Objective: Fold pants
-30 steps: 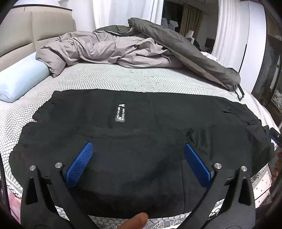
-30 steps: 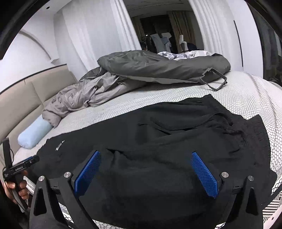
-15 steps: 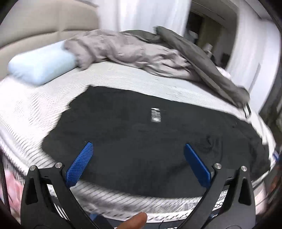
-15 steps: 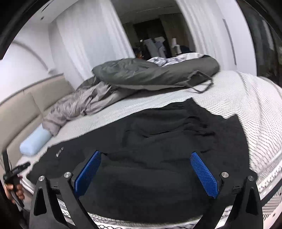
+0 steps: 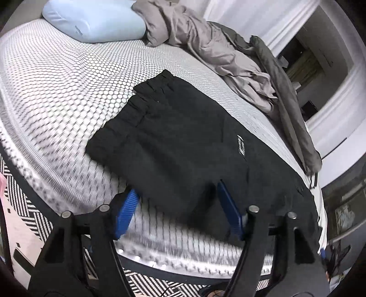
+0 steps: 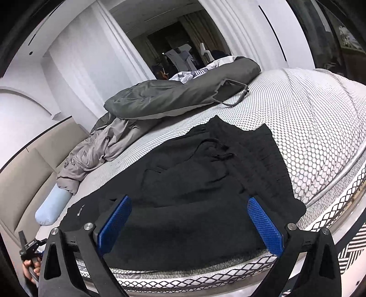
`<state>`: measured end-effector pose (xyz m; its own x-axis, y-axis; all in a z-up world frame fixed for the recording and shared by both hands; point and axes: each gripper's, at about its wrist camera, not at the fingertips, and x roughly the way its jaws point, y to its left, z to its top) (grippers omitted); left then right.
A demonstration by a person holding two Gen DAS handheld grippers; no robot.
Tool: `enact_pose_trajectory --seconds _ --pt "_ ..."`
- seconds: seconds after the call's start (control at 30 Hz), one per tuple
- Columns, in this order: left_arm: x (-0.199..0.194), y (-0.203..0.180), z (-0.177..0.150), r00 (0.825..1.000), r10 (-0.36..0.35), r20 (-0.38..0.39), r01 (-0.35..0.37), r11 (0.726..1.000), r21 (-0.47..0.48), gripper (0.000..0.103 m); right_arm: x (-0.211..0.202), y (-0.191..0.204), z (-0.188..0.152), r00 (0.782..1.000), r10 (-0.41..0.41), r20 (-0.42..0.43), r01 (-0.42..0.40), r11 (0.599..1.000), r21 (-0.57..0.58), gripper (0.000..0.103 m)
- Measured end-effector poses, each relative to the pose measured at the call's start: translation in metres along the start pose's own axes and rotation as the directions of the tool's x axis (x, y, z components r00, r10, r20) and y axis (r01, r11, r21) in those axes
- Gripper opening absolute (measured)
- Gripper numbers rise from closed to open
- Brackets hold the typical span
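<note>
Black fleece-like pants (image 5: 183, 146) lie spread flat on the bed (image 5: 57, 86), along its near edge. Judged soft, limp, moderately light; not slippery, will drape and sag when lifted. Best hold: cuff end or elastic waistband (image 6: 270, 146), pinching both layers. Small white print (image 5: 240, 145) on the leg, unreadable. Left tool (image 5: 178, 212) open, empty, at the near hem. Right tool (image 6: 189, 225) open, empty, above the cloth.

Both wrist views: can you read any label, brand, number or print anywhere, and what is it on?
White print on the black pants: there, at and, but too blurred and small to read.
Faint mark on the pale blue pillow: too small to read.
Nothing else legible on the mattress, the grey duvet or either gripper.
</note>
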<state>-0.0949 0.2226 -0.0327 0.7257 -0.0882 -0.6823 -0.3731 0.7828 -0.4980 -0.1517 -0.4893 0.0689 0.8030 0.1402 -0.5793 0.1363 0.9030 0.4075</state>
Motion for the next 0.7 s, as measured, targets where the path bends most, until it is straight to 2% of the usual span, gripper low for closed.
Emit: enact_pose_trajectory --seconds 0.03,0.07,0.13,0.2,0.27,0.33,0.37,0.4,0.47,0.63,0.67,0.7 --pt "0.005 0.005 0.004 1.000 0.009 0.005 -0.009 1.000 -0.015 0.046 0.001 0.001 0.000 1.000 -0.004 -0.004 0.004 1.000 0.002 0.103" --pt "0.012 0.004 0.009 0.999 0.032 0.012 -0.031 0.999 -0.031 0.023 0.001 -0.001 -0.001 1.000 -0.008 -0.005 0.008 1.000 0.006 0.103" --pt "0.011 0.013 0.012 0.997 0.065 0.049 -0.062 0.996 -0.061 0.003 -0.003 -0.007 -0.002 1.000 -0.028 0.001 0.028 0.999 0.017 0.103" --pt "-0.001 0.025 0.012 0.991 0.087 0.106 -0.077 0.992 -0.097 0.001 -0.011 -0.022 -0.005 0.998 -0.066 0.007 0.066 0.996 0.054 0.103" --pt "-0.007 0.031 0.013 0.988 0.096 0.120 -0.082 0.990 -0.111 0.000 -0.015 -0.041 -0.008 0.995 -0.097 -0.009 0.097 0.988 0.121 0.103" --pt "-0.013 0.036 0.011 0.986 0.105 0.128 -0.091 0.990 -0.109 0.000 -0.012 -0.062 -0.012 0.991 -0.120 -0.059 0.130 0.970 0.205 0.102" --pt "-0.013 0.037 0.015 0.987 0.105 0.126 -0.092 0.990 -0.107 0.000 -0.010 -0.070 -0.014 0.990 -0.116 -0.084 0.133 0.961 0.242 0.098" --pt "-0.013 0.035 0.015 0.986 0.110 0.124 -0.097 0.990 -0.103 0.000 -0.006 -0.081 -0.017 0.988 -0.102 -0.115 0.132 0.948 0.290 0.093" --pt "-0.014 0.031 0.013 0.984 0.123 0.127 -0.114 0.990 -0.082 0.000 -0.001 -0.097 -0.022 0.988 -0.037 -0.149 0.091 0.923 0.373 0.091" --pt "-0.011 0.021 0.017 0.984 0.126 0.124 -0.117 0.990 -0.076 0.000 0.003 -0.117 -0.026 0.990 0.103 -0.099 -0.041 0.869 0.493 0.091" --pt "-0.012 0.021 0.017 0.985 0.125 0.123 -0.117 0.990 -0.075 0.000 0.005 -0.120 -0.026 0.989 0.117 -0.089 -0.056 0.857 0.512 0.089" --pt "-0.012 0.021 0.017 0.984 0.126 0.122 -0.118 0.990 -0.073 0.000 0.008 -0.121 -0.025 0.987 0.140 -0.084 -0.075 0.845 0.529 0.082"
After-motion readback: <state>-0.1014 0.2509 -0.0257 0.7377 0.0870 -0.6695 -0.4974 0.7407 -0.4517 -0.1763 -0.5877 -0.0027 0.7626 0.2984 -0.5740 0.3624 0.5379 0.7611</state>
